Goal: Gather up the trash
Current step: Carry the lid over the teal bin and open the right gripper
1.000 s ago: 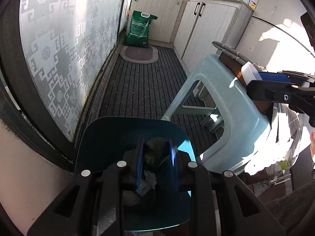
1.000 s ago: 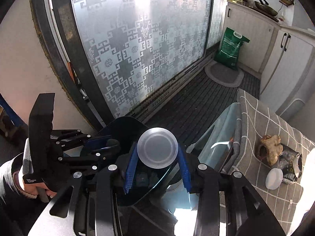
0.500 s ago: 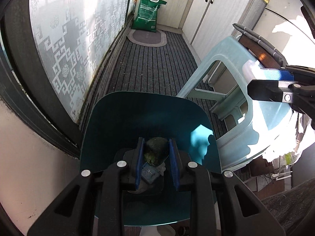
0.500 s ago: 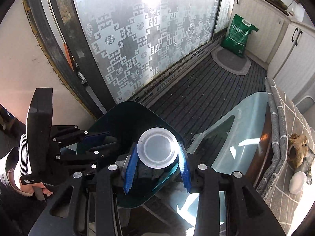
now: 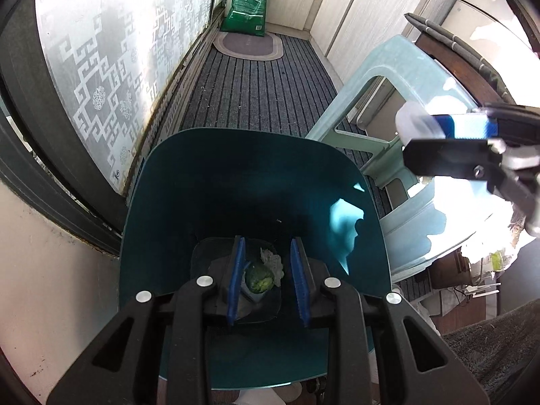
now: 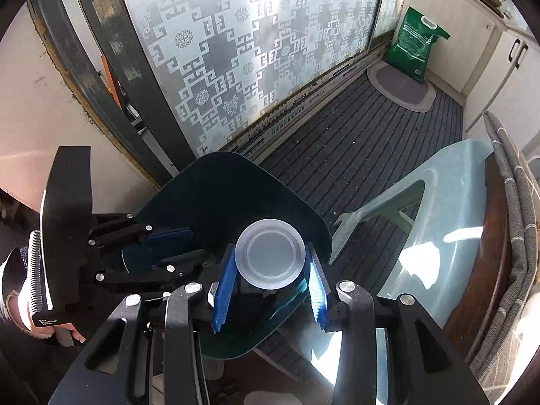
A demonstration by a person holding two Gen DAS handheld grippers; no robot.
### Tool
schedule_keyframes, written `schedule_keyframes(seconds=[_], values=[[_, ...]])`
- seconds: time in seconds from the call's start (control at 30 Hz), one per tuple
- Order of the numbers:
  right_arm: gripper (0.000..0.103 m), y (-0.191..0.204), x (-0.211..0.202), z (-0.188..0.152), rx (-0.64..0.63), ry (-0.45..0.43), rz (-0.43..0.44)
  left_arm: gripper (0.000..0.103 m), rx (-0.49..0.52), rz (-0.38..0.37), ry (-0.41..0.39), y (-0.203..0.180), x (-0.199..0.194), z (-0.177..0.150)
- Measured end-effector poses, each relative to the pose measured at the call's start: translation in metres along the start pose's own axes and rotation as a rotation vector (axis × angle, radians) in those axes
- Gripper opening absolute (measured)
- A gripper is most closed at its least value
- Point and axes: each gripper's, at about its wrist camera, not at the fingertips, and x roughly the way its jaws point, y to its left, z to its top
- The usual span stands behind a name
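Observation:
A teal bin (image 5: 209, 185) stands on the floor below both grippers; it also shows in the right wrist view (image 6: 219, 182). A dark green lump (image 5: 258, 278) and crumpled paper (image 5: 273, 263) lie at its bottom. My left gripper (image 5: 268, 273) hangs over the bin mouth, open and empty, the lump seen between its blue pads. My right gripper (image 6: 270, 281) is shut on a translucent plastic cup (image 6: 270, 258), held over the bin's right rim. The cup (image 5: 413, 121) and right gripper show at the right of the left wrist view.
A pale green plastic stool (image 5: 415, 77) stands right of the bin, beside a table with a checked cloth (image 6: 516, 222). A frosted patterned glass door (image 6: 243, 50) runs along the left. A green bag (image 5: 249, 3) and oval mat (image 5: 249, 40) lie at the far end by white cabinets.
The green lump has dropped out of my left gripper to the bin's bottom. Both grippers have moved lower and closer over the bin, the right one still holding the cup.

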Motion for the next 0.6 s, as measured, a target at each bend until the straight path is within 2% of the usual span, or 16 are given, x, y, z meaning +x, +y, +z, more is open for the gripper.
schedule_keyframes(seconds=[0.27, 0.6], values=[[0.040, 0.010, 0.030, -0.010, -0.034, 0.077, -0.011, 0.021, -0.011, -0.001, -0.135, 0.003, -0.034, 0.011], [0.040, 0.012, 0.062, -0.023, -0.023, 0.152, 0.044, 0.017, -0.012, -0.026, -0.331, -0.007, -0.086, 0.020]])
